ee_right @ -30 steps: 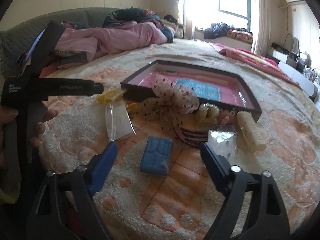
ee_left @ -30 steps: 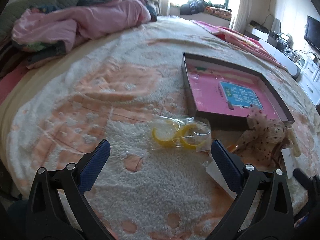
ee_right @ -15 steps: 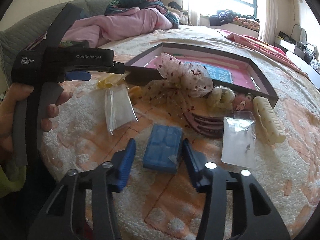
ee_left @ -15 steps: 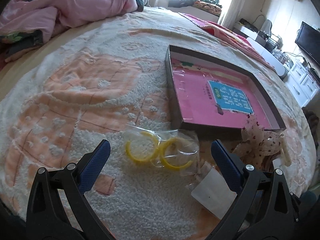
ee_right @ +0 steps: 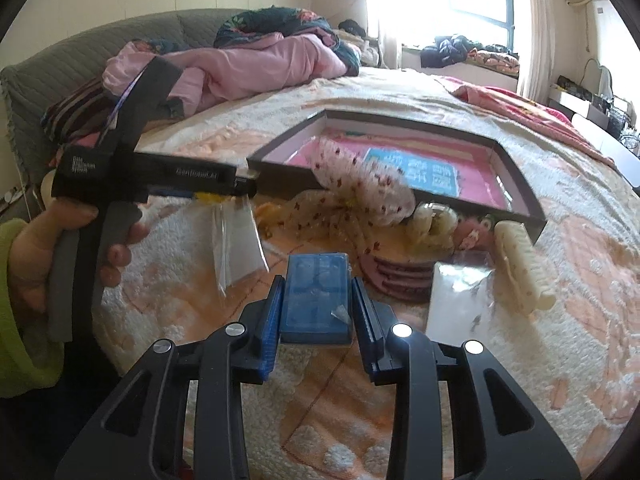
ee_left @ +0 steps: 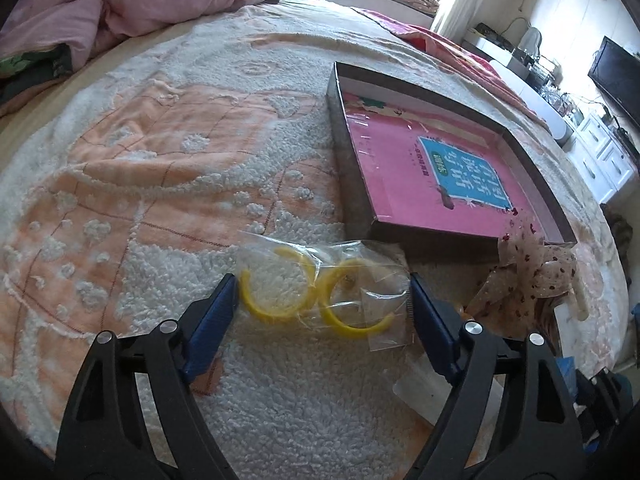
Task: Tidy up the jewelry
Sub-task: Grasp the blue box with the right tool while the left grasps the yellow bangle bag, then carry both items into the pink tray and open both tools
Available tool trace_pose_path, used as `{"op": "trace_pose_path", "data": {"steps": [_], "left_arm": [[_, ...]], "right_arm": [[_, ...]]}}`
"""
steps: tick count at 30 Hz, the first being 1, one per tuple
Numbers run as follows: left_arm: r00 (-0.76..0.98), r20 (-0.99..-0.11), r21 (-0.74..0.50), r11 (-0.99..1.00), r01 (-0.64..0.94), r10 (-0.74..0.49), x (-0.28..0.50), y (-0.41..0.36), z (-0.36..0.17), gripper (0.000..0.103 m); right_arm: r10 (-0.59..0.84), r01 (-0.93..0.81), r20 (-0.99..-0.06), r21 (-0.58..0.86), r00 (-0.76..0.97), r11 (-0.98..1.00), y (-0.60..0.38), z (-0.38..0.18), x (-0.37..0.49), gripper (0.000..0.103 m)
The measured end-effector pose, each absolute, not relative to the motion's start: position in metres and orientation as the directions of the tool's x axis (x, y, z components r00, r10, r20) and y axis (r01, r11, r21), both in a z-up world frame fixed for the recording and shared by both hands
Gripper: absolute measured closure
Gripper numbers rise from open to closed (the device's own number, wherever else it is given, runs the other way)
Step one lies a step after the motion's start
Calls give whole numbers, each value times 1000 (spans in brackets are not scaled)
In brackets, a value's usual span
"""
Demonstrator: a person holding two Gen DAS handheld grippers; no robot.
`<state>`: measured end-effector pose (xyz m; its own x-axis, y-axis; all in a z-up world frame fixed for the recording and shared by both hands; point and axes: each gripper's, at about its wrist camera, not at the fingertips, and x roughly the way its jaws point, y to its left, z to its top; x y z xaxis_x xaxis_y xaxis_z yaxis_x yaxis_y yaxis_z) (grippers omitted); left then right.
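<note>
Left wrist view: left gripper (ee_left: 322,298) spread wide, its blue pads flanking a clear plastic bag of two yellow open hoops (ee_left: 320,292) on the peach-and-white fleece blanket (ee_left: 168,184), just before the shallow dark-rimmed pink tray (ee_left: 420,240); the tray's blue label text is unreadable. Right wrist view: right gripper (ee_right: 316,300) pinches a blue rectangular plastic case (ee_right: 316,300); the left tool's body reads "GenRobot.AI".

Pink quilt (ee_right: 256,60) heaped at bed head; television (ee_left: 616,74) by wall.
</note>
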<state>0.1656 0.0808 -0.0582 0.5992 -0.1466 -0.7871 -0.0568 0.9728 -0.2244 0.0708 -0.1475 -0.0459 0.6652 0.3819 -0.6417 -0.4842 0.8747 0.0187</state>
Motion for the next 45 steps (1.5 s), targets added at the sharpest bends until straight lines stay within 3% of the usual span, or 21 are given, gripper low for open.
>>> {"op": "trace_pose_path", "data": {"steps": [21,31,45], "left_arm": [[720,-669,-212,976,54,-185,168,37,11,30],[729,-659,-190,979,77,-185,198,18,14,30],[719,-679,-132,988,83,-151,248,-1,-3,30]], "right_arm": [[259,-295,-554,26,791,955,-221,20,118,72],[192,-229,-559,5,806,974,-244,28,163,72],[234,-282,-624,23,746,959,-234,6,215,71]]}}
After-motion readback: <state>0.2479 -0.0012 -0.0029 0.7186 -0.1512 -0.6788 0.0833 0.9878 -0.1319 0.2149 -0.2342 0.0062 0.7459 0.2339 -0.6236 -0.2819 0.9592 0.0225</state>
